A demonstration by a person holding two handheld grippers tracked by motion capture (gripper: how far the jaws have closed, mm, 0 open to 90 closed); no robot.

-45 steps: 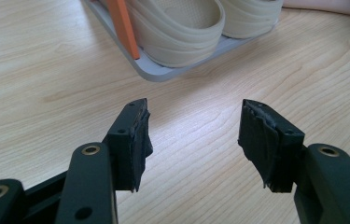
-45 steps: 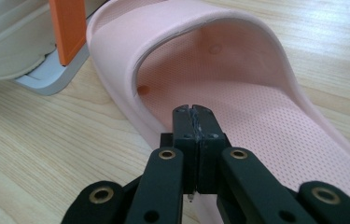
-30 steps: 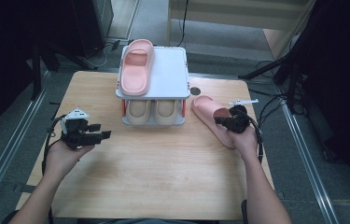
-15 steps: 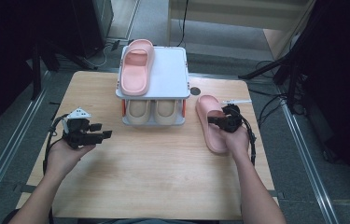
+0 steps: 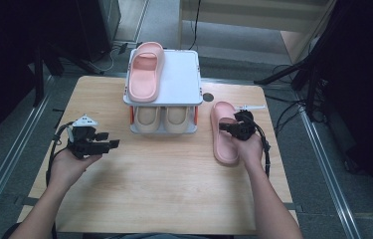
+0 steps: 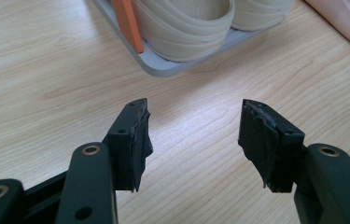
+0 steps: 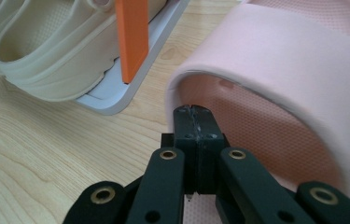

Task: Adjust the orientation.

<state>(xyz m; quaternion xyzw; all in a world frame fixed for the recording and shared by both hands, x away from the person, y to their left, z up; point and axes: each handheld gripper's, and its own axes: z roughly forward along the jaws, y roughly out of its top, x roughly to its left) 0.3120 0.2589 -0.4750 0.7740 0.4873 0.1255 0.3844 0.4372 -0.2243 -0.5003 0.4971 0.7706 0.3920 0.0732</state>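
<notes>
The right claw (image 7: 195, 122) has its jaws pressed together at the edge of the pink rubber slide sandal (image 5: 224, 133); whether any of the sandal is pinched between them I cannot tell. This sandal lies flat on the light wooden worktop (image 5: 164, 189), just right of the small white two-tier shoe rack (image 5: 184, 74). A matching pink sandal (image 5: 144, 74) rests on the rack's top shelf, and a pair of cream slippers (image 5: 166, 117) sits on the lower one. The left claw (image 6: 193, 126) is held wide open and empty above the worktop, left of the rack.
</notes>
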